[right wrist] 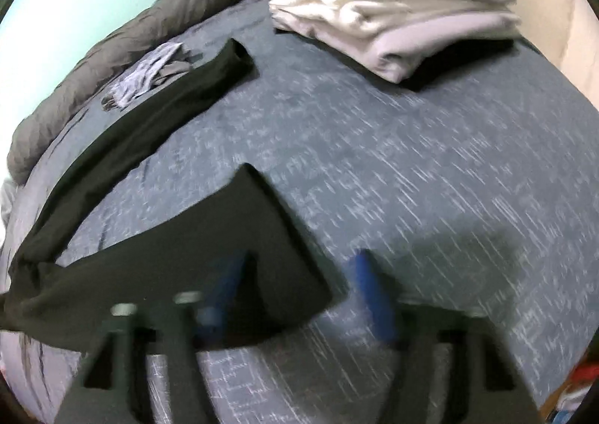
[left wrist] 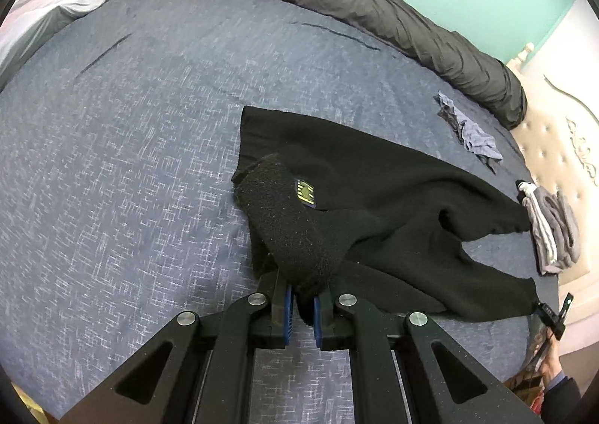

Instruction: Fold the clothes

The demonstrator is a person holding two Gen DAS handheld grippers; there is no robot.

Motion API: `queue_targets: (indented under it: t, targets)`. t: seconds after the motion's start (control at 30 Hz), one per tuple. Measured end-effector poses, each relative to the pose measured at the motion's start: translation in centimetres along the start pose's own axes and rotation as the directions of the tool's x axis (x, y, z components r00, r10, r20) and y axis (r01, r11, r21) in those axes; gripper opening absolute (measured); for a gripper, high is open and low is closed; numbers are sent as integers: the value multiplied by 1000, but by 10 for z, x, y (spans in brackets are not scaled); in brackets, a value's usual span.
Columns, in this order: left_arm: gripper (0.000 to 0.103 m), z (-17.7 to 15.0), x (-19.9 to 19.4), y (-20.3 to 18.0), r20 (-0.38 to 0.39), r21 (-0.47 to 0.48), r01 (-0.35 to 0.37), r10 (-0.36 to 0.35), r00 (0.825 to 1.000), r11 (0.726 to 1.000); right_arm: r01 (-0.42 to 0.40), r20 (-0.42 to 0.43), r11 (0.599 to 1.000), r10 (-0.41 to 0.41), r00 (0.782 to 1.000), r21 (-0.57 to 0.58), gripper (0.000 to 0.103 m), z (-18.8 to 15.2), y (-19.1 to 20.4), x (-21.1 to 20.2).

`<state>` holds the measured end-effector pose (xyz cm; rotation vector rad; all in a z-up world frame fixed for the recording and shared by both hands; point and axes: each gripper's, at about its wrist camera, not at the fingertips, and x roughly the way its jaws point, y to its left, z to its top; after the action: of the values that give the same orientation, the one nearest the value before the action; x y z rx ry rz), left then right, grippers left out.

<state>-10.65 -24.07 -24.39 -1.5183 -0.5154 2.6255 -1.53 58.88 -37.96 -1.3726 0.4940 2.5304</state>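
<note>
Black fleece trousers (left wrist: 374,177) lie spread on the blue bed sheet (left wrist: 131,162). My left gripper (left wrist: 302,306) is shut on the waistband, which is turned over so its fuzzy inside and a yellow label (left wrist: 304,191) show. In the blurred right wrist view, my right gripper (right wrist: 299,289) stands open low over the sheet. One trouser leg end (right wrist: 232,248) lies across its left blue finger (right wrist: 224,281) and partly into the gap. The other leg (right wrist: 149,117) stretches away to the upper left.
A rolled dark grey duvet (left wrist: 374,8) runs along the far side by the green wall. A crumpled grey-blue garment (left wrist: 468,132) and a folded grey and white pile (left wrist: 554,229) sit near the cream headboard (left wrist: 561,147). Folded grey and white clothes (right wrist: 393,12) are stacked ahead on the right.
</note>
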Motion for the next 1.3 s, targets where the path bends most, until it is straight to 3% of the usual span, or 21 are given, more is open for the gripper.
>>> queue_targets:
  t: [0.07, 0.17, 0.53, 0.67, 0.87, 0.93, 1.1, 1.17, 1.3]
  targets:
    - [8, 0, -1, -1, -1, 6, -4, 4, 1000, 1000, 5, 2, 999, -5, 1000, -41, 19, 2, 6, 1]
    - [8, 0, -4, -2, 0, 12, -10, 10, 1000, 1000, -2, 25, 996, 4, 1000, -90, 10, 12, 13, -14]
    - [7, 17, -72, 8, 87, -13, 22, -21, 996, 1000, -100, 155, 986, 120, 981, -130, 8, 100, 24, -132]
    - [7, 2, -81, 19, 58, -8, 28, -27, 998, 1000, -72, 118, 984, 92, 989, -165, 8, 112, 24, -152]
    - [9, -50, -39, 45, -99, -49, 9, -14, 995, 999, -69, 5, 977, 72, 997, -202, 8, 73, 23, -109]
    - [15, -68, -22, 55, -149, -72, 7, -18, 989, 997, -58, -44, 976, 50, 998, -209, 8, 53, 23, -81]
    - [28, -85, -5, 72, -149, -132, 6, -26, 989, 991, -43, -40, 981, 36, 999, -189, 8, 38, 12, -63]
    - [42, -85, -7, 76, -134, -138, 8, -27, 991, 990, -37, -39, 983, 31, 999, -181, 8, 32, 8, -56]
    - [47, -85, -9, 81, -111, -159, 5, -23, 994, 987, -27, -32, 982, 21, 999, -189, 8, 33, 3, -56]
